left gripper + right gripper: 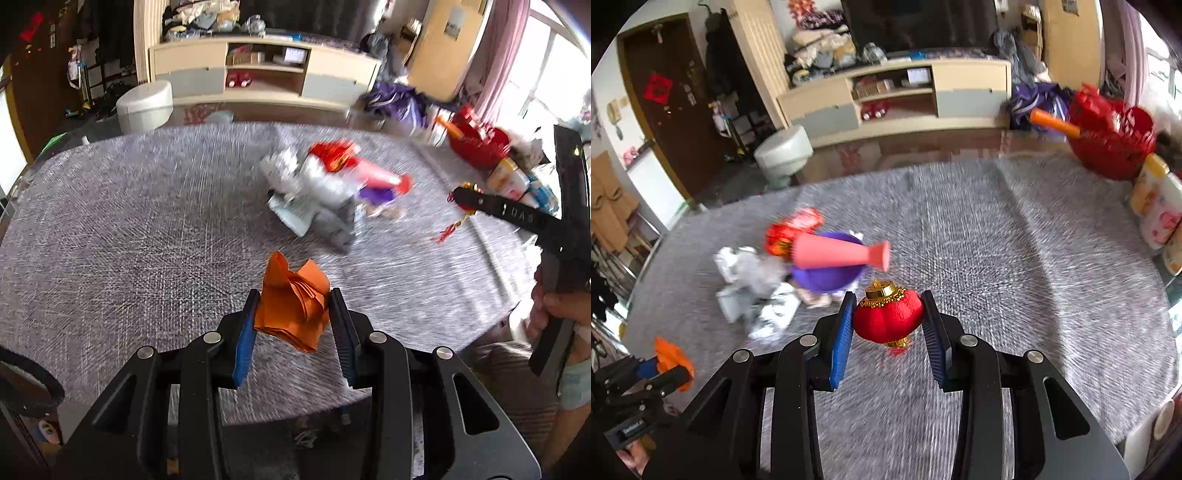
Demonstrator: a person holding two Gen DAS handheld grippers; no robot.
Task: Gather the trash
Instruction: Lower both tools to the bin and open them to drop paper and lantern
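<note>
Grey tablecloth [110,221] still bears a pile of wrappers [764,291] at ten o'clock of the right gripper [888,319], so both loads should rise clear before swinging to the red basket [1112,136] at two o'clock. Right pads pinch the red lantern [888,317]; the left gripper [291,317] pinches crumpled orange paper [295,306], and both want steady squeezing.

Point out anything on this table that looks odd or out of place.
The right gripper is shut on a red lantern ornament, intact and decorative, not obvious trash. The left gripper grips crumpled orange paper. A jumbled pile of wrappers lies on the table.
</note>
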